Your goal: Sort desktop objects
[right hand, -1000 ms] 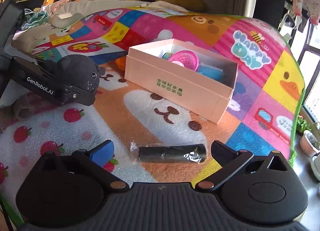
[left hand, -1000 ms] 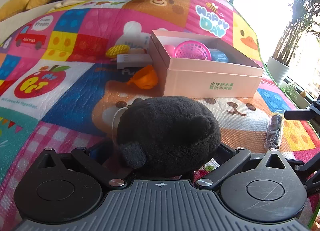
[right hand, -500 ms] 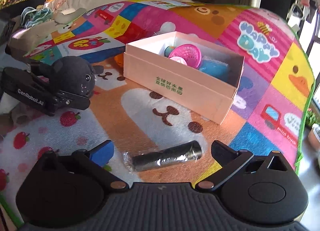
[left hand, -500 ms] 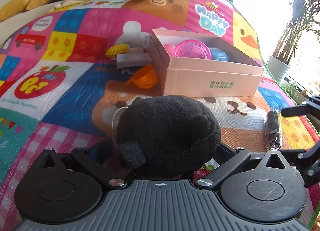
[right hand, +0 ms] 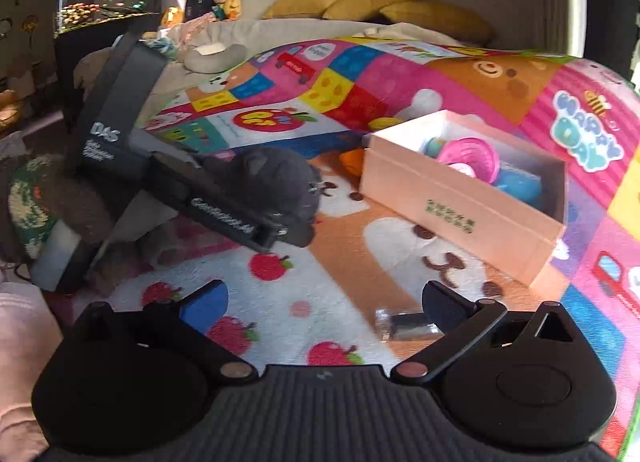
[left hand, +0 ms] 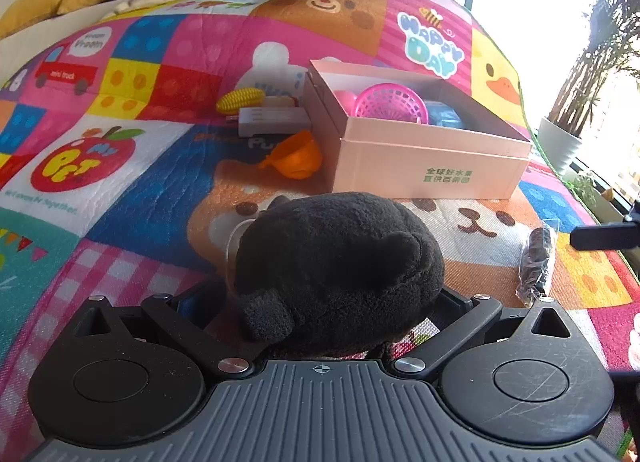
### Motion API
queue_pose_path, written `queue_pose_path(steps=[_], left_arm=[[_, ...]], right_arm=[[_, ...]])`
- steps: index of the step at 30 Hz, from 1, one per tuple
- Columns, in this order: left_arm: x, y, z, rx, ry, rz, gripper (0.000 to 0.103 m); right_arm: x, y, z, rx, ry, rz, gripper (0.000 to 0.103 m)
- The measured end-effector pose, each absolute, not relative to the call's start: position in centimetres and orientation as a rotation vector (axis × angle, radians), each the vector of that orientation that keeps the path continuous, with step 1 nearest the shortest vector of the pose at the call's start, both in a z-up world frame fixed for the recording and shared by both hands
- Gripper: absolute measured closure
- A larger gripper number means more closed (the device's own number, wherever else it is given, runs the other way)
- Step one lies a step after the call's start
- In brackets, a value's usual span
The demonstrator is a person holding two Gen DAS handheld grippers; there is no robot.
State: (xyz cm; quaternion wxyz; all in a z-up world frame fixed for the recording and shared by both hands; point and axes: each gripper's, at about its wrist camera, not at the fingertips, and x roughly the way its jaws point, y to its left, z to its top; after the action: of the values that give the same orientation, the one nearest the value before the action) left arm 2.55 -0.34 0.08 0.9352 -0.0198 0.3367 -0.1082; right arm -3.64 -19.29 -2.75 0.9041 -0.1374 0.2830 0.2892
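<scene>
Two grippers work over a colourful play mat [left hand: 168, 198]. With the pink box [left hand: 424, 166] as landmark, the left gripper [left hand: 328, 302] sits in front of it, its fingers clamped on a black plush toy [left hand: 340, 262]. The right gripper [right hand: 320, 302] hovers off the box's near right corner with its fingers spread wide and nothing between them; a wrapped black roll [right hand: 408, 325] lies on the mat beside its right finger. An orange toy [left hand: 296, 156] touches the box's left wall, and a pink basket [left hand: 392, 104] lies inside.
</scene>
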Motion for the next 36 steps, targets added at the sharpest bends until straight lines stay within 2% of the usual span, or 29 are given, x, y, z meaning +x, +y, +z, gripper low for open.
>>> queue_pose_path(steps=[4,6,8,10,13,16,18,20,22,30,36], left_arm=[[2.6,-0.4,0.1,-0.040,0.689,-0.221,0.000],[2.6,-0.4,0.0,-0.037,0.689,-0.220,0.000],[2.6,-0.5,0.0,-0.033,0.690,-0.219,0.000],[2.6,-0.6,0.0,-0.026,0.690,-0.217,0.000],[2.4,-0.7,0.0,-0.021,0.684,-0.225,0.000],[2.4,-0.8,0.0,-0.019,0.684,-0.230,0.000],[2.4,-0.8,0.0,-0.017,0.685,-0.229,0.000],[2.4,-0.8,0.0,-0.020,0.685,-0.229,0.000],[2.4,-0.8,0.0,-0.017,0.685,-0.228,0.000],[2.4,-0.8,0.0,-0.015,0.685,-0.223,0.000],[2.4,-0.6,0.0,-0.021,0.684,-0.224,0.000]], right_arm=[[-1.0,-21.9,-2.6,-0.249,0.603,0.433,0.001],[1.2,-23.4,-2.8,-0.167,0.647,0.356,0.017],[3.5,-24.3,-3.4,-0.109,0.710,0.294,0.044],[5.0,-24.7,-4.3,-0.102,0.741,0.249,0.050],[5.2,-25.1,-5.1,-0.109,0.752,0.229,0.051],[3.8,-25.4,-4.9,-0.108,0.774,0.227,0.050],[2.6,-25.9,-4.8,-0.093,0.792,0.253,0.045],[1.2,-26.3,-4.4,-0.062,0.784,0.284,0.017],[-0.3,-26.3,-3.9,-0.061,0.734,0.283,0.000],[-3.1,-22.8,-4.5,-0.144,0.688,0.222,0.000],[-2.1,-23.6,-5.4,0.007,0.771,0.183,0.000]])
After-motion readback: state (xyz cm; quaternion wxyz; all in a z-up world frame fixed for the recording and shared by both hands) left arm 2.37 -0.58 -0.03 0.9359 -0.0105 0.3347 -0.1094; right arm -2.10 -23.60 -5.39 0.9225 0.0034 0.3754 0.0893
